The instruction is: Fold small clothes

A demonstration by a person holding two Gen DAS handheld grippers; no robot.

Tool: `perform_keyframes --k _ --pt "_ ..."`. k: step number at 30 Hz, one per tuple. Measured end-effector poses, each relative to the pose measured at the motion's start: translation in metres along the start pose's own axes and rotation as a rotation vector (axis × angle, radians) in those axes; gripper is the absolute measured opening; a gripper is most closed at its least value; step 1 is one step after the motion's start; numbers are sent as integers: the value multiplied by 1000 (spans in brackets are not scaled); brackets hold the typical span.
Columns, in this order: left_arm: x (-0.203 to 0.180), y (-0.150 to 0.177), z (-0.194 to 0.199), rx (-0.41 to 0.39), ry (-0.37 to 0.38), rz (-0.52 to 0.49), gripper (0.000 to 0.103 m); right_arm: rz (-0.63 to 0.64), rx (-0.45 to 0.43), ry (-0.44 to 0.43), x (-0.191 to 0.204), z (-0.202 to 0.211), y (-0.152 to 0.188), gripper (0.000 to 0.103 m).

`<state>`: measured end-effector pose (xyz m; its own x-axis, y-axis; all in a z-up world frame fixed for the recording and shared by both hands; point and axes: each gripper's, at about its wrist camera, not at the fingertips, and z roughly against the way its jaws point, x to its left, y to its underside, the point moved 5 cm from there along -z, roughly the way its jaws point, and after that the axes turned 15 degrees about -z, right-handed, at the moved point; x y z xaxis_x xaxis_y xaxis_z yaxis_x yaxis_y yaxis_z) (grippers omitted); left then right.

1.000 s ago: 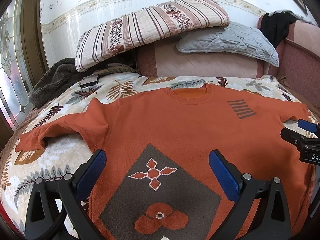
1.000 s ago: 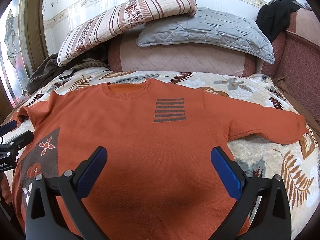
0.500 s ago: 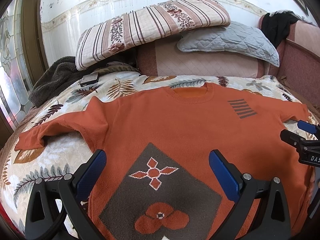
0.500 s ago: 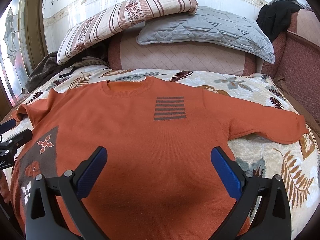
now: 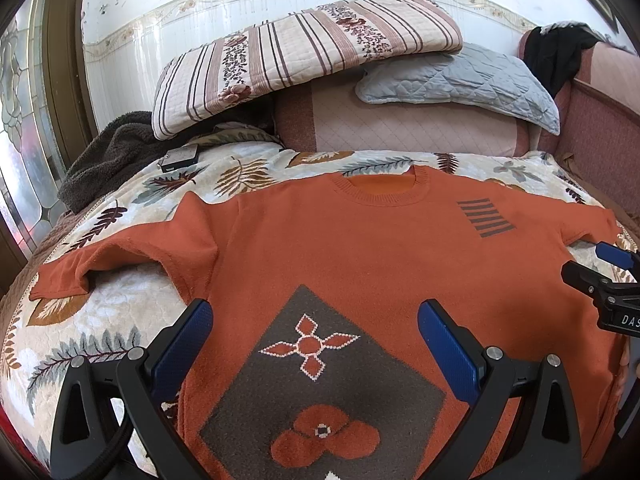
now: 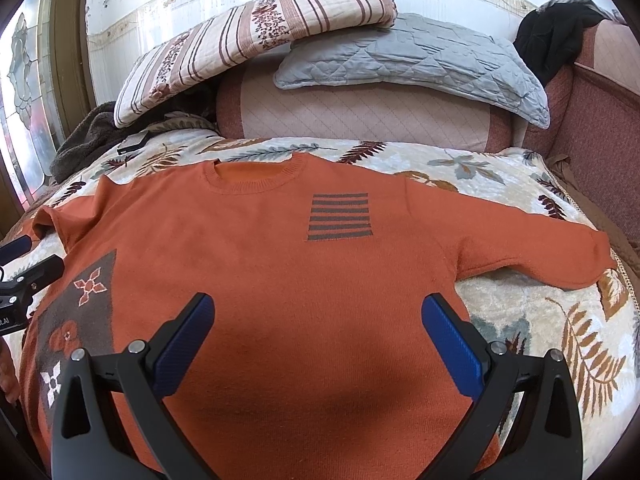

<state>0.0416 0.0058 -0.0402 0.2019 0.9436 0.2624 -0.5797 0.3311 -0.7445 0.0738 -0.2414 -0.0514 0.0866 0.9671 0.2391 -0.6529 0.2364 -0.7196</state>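
An orange knit sweater (image 5: 360, 264) lies flat, front up, on a leaf-print bedspread (image 5: 100, 320), sleeves spread. It has a ribbed collar, grey stripes and a grey diamond with flowers. The left gripper (image 5: 314, 344) and right gripper (image 6: 318, 334) hover over it, jaws wide apart, empty.

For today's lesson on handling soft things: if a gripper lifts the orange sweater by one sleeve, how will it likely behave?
The orange sweater is knit and lies limp, following the bedspread, so it would probably sag and trail. The right sleeve already curls at its edge, so it likely folds easily. Its fuzzy surface should resist slipping.
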Motion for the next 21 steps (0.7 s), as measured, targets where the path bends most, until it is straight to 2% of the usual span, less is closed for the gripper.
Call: perform_keyframes --k 5,13,21 --pt "9 -1 2 1 -2 23 103 19 -2 3 4 3 1 103" --pt "50 -5 6 30 -25 73 103 62 9 18 14 8 0 103" --pt "131 -7 22 30 -128 85 103 115 28 -35 56 4 -9 103"
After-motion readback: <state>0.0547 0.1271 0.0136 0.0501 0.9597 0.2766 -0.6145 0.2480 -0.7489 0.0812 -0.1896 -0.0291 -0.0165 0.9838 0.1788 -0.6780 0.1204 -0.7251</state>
